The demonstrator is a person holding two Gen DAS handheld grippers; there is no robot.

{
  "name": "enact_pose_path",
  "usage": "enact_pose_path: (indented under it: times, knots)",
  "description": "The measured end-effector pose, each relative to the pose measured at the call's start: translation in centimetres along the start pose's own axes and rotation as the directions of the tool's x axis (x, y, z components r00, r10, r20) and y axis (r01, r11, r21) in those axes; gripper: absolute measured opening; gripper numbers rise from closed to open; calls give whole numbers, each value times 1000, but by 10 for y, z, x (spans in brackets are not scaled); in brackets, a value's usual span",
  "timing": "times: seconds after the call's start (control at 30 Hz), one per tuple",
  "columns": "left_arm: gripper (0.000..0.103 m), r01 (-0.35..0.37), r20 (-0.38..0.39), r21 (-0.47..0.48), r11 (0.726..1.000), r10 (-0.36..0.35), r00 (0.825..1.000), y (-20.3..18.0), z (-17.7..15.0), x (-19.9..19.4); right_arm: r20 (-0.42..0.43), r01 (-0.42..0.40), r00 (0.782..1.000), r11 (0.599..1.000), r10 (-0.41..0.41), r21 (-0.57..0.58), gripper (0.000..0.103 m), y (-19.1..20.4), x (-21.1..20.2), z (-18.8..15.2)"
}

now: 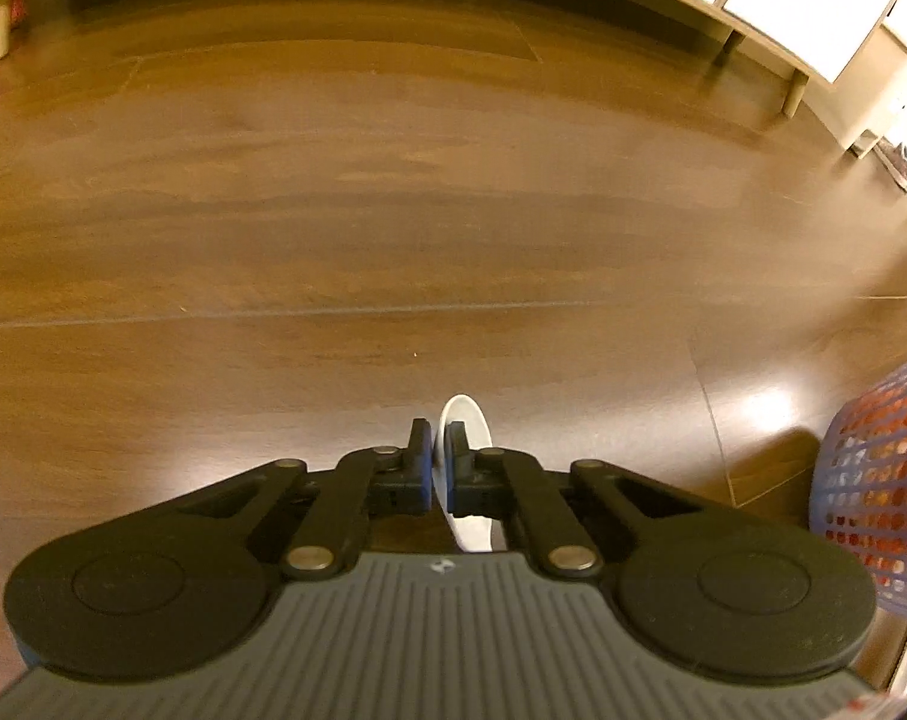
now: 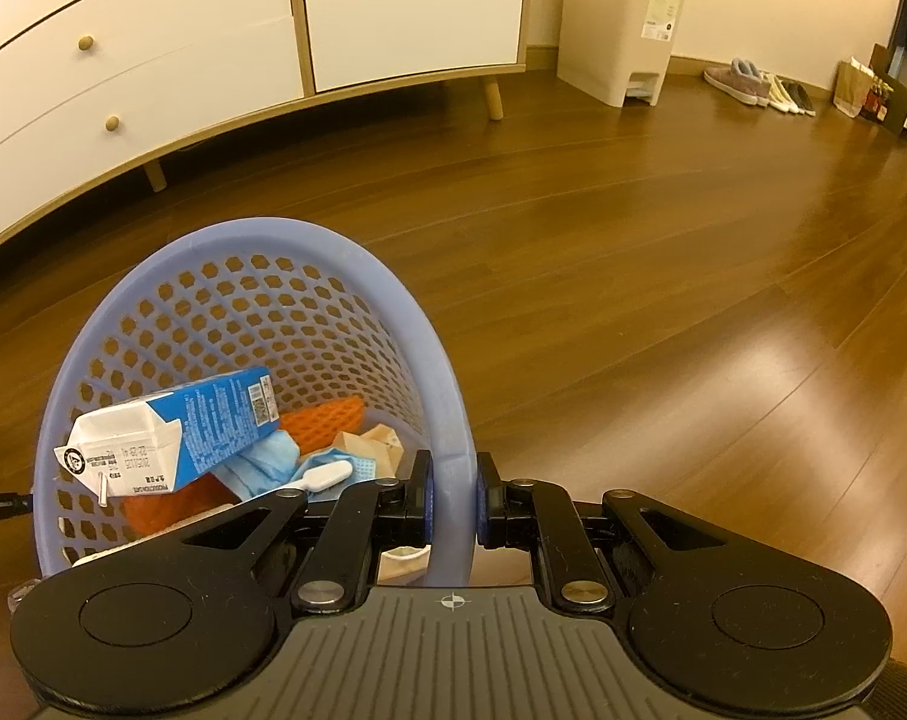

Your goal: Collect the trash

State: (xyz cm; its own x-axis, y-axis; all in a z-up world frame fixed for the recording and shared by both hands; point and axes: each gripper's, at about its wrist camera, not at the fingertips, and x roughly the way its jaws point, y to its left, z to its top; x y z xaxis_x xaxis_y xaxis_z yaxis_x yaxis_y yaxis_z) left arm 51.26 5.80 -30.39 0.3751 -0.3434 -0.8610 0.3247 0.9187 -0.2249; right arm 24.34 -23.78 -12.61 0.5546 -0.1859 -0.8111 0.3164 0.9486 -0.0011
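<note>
The right gripper clamps the rim of the lilac basket, tilting its mouth open so the milk carton and other scraps stay inside. The left gripper pinches a thin white disc edge-on above the floor, near the basket, probably ready to drop it in.

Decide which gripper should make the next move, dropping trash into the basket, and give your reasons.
Left. The left gripper is shut on a white disc, while the right gripper clamps the basket rim.
</note>
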Motion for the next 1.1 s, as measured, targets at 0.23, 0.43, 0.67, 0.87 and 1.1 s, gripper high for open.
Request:
enact_pose_path:
  times: [0.23,0.43,0.67,0.87,1.1]
  knots:
    - [1,34,39,1,999,-34,999,6,2,-37,11,7,1000,1000,-7,-9,9,3,-1,0]
    - [1,92,91,5,996,-92,992,-2,10,-84,28,11,1000,999,-10,-40,9,10,-2,0]
    - [1,169,149,27,985,-171,974,-29,21,-139,49,13,999,997,-9,-81,9,20,-2,-2]
    - [1,239,200,50,970,-244,949,-63,33,-180,72,12,997,993,-3,-117,9,29,-1,-2]
    - [1,285,221,70,956,-294,930,-96,38,-206,76,5,997,995,3,-104,9,28,4,-1]
